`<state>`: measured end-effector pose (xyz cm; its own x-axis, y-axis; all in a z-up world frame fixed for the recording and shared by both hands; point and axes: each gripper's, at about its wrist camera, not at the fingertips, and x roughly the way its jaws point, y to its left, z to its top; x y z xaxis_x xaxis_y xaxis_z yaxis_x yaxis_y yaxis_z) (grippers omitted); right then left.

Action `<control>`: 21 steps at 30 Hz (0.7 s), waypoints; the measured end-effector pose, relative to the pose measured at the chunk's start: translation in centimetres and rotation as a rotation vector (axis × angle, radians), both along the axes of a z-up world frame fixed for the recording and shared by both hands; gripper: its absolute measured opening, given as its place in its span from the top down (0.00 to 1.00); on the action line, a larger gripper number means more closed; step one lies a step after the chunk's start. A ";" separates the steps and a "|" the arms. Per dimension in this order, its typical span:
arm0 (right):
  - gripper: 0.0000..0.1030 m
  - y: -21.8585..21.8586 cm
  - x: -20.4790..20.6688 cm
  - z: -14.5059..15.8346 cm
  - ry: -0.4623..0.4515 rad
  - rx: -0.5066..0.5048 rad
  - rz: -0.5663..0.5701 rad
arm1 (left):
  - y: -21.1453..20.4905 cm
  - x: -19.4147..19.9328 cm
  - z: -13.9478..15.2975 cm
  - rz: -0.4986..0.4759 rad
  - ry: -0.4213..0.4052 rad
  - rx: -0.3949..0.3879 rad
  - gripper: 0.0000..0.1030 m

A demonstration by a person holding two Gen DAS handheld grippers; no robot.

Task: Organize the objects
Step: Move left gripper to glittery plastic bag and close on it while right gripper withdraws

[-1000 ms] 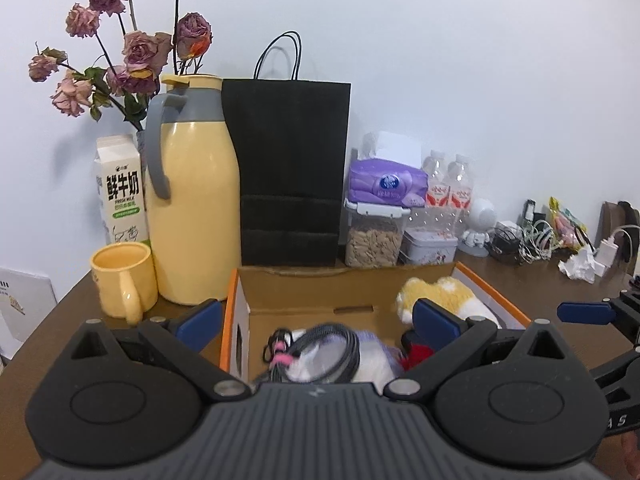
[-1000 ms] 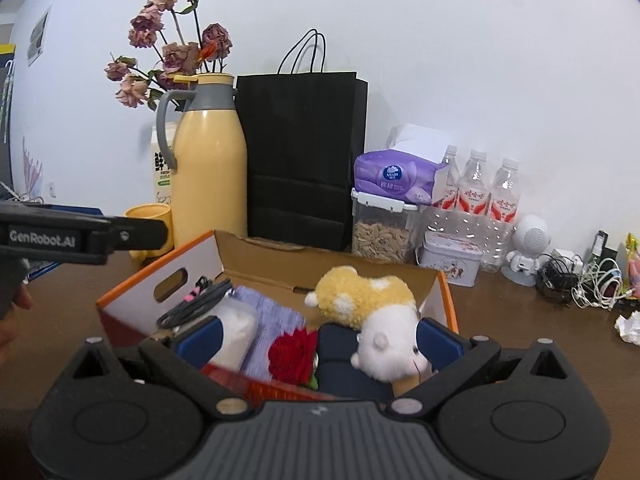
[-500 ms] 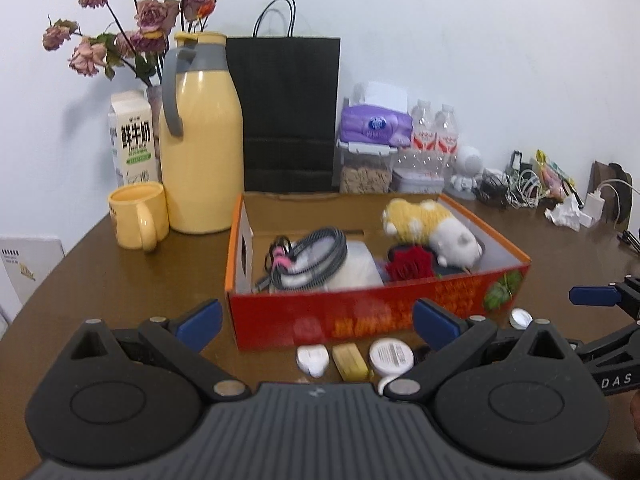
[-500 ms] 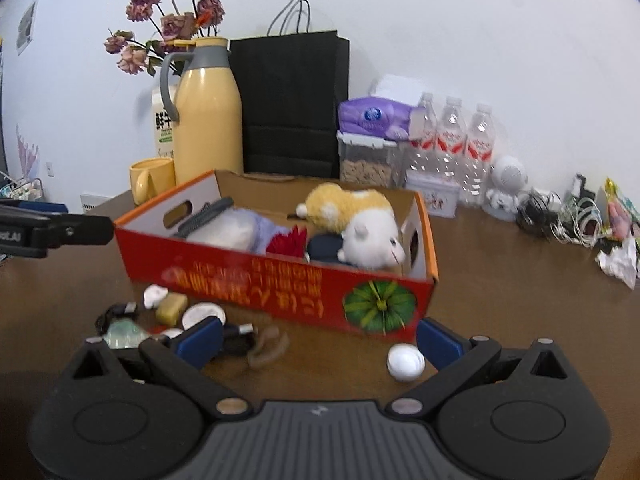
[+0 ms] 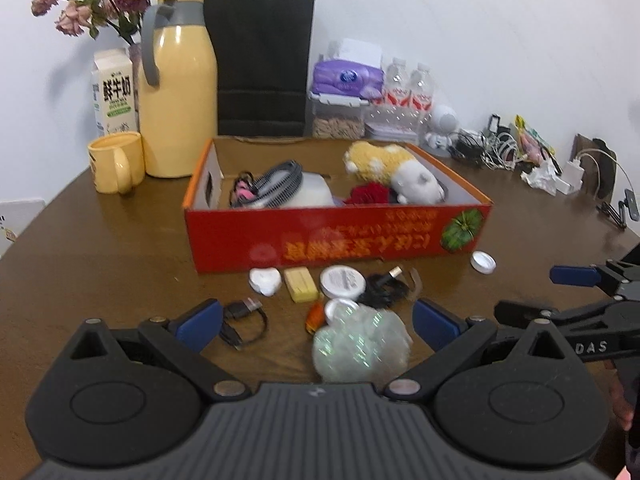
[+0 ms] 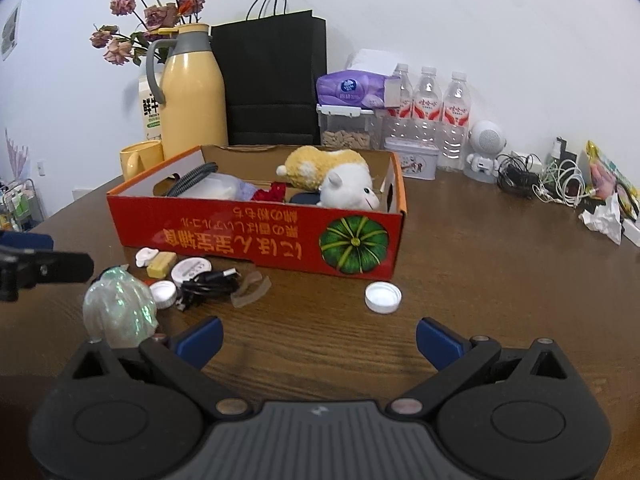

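A red cardboard box (image 5: 340, 236) (image 6: 240, 236) stands mid-table. It holds a yellow-and-white plush toy (image 5: 396, 168) (image 6: 340, 176), a red rose (image 5: 370, 194) and a coiled grey cable (image 5: 276, 184). Loose before its front wall lie a yellow block (image 5: 301, 284), a round white tin (image 5: 343, 281) (image 6: 191, 270), a black USB cable (image 5: 386, 286) (image 6: 208, 282), a white bottle cap (image 5: 483, 262) (image 6: 383, 297) and an iridescent crinkled ball (image 5: 360, 348) (image 6: 118, 308). My left gripper (image 5: 316, 320) is open just over the ball. My right gripper (image 6: 319, 338) is open above bare wood, near the cap.
Behind the box stand a yellow thermos (image 5: 180, 100), a yellow mug (image 5: 116, 162), a milk carton (image 5: 114, 92), a black paper bag (image 5: 262, 64), a food jar and water bottles (image 6: 440, 100). Tangled cables (image 5: 500, 148) lie at the far right. A second black cable (image 5: 242, 322) sits by my left finger.
Both grippers have drawn back from above the box toward the table's near side. The box front and the loose small items before it have come into view.
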<state>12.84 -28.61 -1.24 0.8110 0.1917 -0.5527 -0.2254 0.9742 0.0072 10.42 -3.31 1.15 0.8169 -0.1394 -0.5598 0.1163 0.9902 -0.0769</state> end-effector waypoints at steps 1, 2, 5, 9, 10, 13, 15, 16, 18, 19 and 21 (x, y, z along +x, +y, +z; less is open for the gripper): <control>0.00 -0.1 0.0 -0.1 0.002 0.001 -0.003 | -0.2 -0.1 -0.2 -0.002 0.007 0.002 0.00; 0.00 -0.2 0.0 -0.2 0.003 0.001 -0.004 | -0.4 -0.1 -0.4 -0.006 0.015 0.003 0.00; 0.00 -0.3 -0.1 -0.5 0.006 0.000 -0.011 | -0.8 -0.1 -1.0 -0.009 0.033 0.005 0.00; 0.00 -0.4 0.0 -0.9 0.015 -0.003 -0.018 | -1.3 0.2 -1.7 -0.015 0.059 0.006 0.00; 0.00 -0.4 0.1 -1.0 0.017 -0.004 -0.019 | -1.4 0.3 -1.9 -0.019 0.065 0.006 0.00; 0.00 -0.4 0.2 -1.2 0.023 -0.006 -0.019 | -1.9 0.7 -2.4 -0.030 0.078 0.009 0.00; 0.00 -0.3 0.3 -1.4 0.026 -0.008 -0.020 | -2.2 1.0 -2.8 -0.030 0.084 0.005 0.00; 0.00 -0.3 0.3 -1.4 0.025 -0.008 -0.022 | -2.3 1.2 -3.0 -0.028 0.085 0.005 0.00; 0.00 -0.3 0.4 -1.5 0.020 -0.009 -0.026 | -2.6 1.5 -3.3 -0.025 0.085 0.019 0.00; 0.00 -0.3 0.4 -1.5 0.020 -0.010 -0.028 | -2.8 1.5 -3.4 -0.025 0.084 0.025 0.00; 0.00 -0.3 0.4 -1.6 0.022 -0.010 -0.029 | -3.1 1.6 -3.6 -0.037 0.079 0.031 0.00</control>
<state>13.28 -28.95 -2.87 0.8039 0.1633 -0.5720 -0.1974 0.9803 0.0023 12.05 -6.37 -2.42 0.7644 -0.1501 -0.6270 0.1478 0.9874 -0.0563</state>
